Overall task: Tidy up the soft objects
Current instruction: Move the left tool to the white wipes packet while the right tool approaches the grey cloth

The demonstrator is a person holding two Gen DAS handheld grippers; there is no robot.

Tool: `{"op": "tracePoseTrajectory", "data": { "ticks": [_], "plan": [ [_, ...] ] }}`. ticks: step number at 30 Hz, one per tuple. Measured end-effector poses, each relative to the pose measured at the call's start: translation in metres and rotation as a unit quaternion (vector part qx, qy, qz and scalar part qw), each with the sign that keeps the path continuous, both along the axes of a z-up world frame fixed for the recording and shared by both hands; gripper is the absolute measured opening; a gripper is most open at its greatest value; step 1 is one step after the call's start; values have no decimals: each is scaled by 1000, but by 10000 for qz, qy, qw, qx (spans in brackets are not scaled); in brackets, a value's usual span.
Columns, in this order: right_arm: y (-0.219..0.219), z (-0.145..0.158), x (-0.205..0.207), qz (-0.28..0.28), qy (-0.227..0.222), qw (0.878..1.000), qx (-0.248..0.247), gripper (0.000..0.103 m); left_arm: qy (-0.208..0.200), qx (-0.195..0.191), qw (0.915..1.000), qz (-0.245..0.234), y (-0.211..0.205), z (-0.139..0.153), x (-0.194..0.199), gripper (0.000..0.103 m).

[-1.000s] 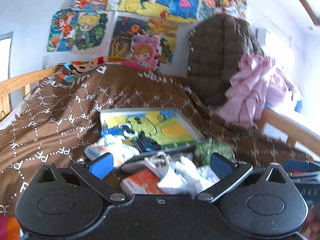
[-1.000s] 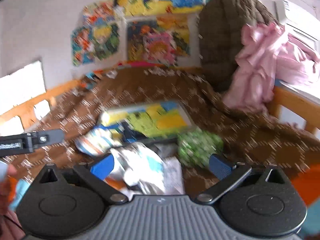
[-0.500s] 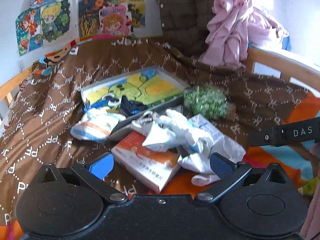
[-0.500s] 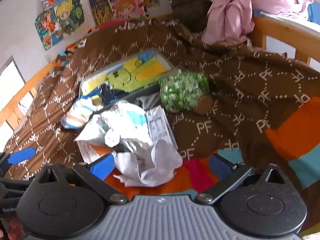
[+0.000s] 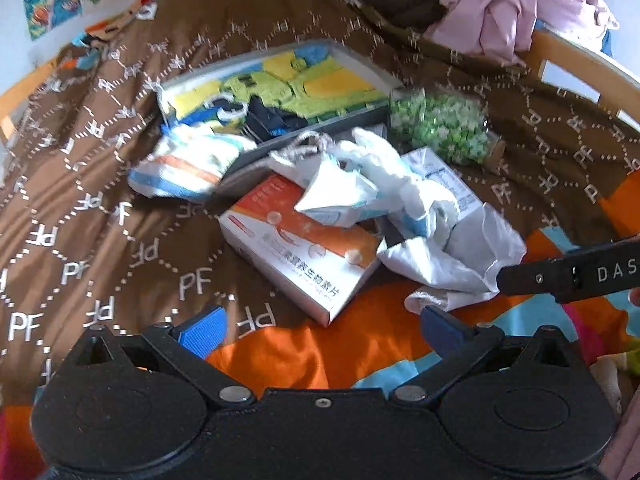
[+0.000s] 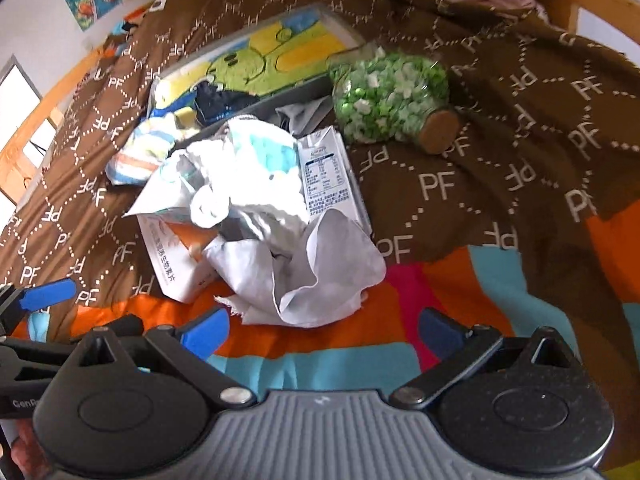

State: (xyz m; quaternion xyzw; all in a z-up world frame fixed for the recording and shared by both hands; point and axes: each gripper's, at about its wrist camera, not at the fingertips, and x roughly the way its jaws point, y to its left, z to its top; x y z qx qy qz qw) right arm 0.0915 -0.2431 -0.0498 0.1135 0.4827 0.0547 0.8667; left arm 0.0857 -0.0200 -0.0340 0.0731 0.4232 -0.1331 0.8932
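Note:
A heap of soft things lies on the brown bedspread (image 5: 100,208): a crumpled white cloth (image 5: 452,256) (image 6: 316,276), a white and blue bundle (image 5: 372,176) (image 6: 248,168) and a striped sock bundle (image 5: 180,168) (image 6: 136,152). Under the heap are an orange and white box (image 5: 304,248) (image 6: 172,260) and a white carton (image 6: 324,176). My left gripper (image 5: 320,326) hovers open just short of the box. My right gripper (image 6: 320,328) is open in front of the white cloth, empty.
A grey tray (image 5: 360,64) (image 6: 304,90) holding a yellow-green picture lies behind the heap. A jar of green pieces (image 5: 440,128) (image 6: 388,96) lies on its side at the right. Pink clothing (image 5: 520,8) hangs on the wooden bed rail (image 5: 588,68).
Both grippers have tilted down and come closer to the heap; the wall pictures have slid out of view. Both stay open and nothing has been taken hold of.

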Motion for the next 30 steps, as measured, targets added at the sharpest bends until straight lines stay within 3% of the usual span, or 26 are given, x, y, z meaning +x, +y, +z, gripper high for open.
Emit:
{"op": "tracePoseTrajectory", "data": {
  "ticks": [4, 11, 21, 30],
  "plan": [
    [-2, -7, 13, 66, 97, 9999, 12, 103, 186, 1, 9998, 70, 4, -3, 20, 102],
    [-2, -20, 34, 84, 282, 9995, -114, 103, 466, -529, 9967, 401, 25, 1, 58, 102],
    [21, -30, 43, 615, 214, 9978, -122, 103, 132, -811, 9966, 68, 27, 9, 88, 102],
    [37, -33, 47, 874, 60, 9961, 82, 103, 109, -1128, 9935, 103, 26, -7, 111, 100]
  ]
}}
